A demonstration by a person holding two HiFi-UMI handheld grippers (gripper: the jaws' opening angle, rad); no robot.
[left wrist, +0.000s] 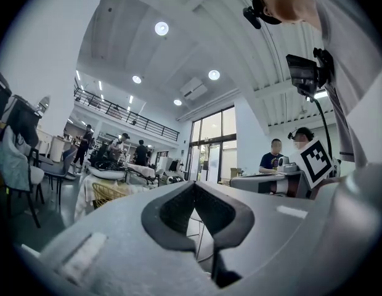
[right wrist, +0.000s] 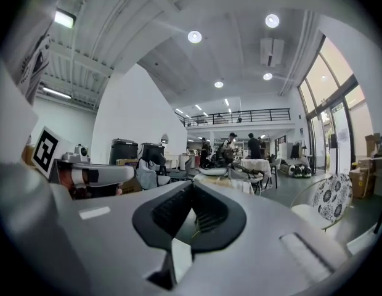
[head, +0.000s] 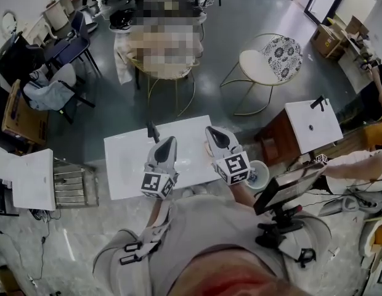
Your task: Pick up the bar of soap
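In the head view a white basin top [head: 126, 165] lies right before me, with a dark tap [head: 152, 131] at its back edge. My left gripper [head: 169, 142] and right gripper [head: 215, 134] hover side by side over it, noses pointing away from me. A small beige thing [head: 207, 147], perhaps the soap, peeks out at the right gripper's left side; I cannot tell for sure. Both gripper views look level across the room and show no soap. The left gripper's [left wrist: 192, 185] jaws meet at the tips, and so do the right gripper's [right wrist: 192, 184]; nothing is between either pair.
A white and blue bowl [head: 260, 176] sits just right of the basin top. A second white basin unit [head: 313, 126] stands further right, a screen on a stand [head: 288, 189] near my right arm. Gold-framed chairs [head: 265, 66] stand beyond, a metal rack [head: 70, 185] to the left.
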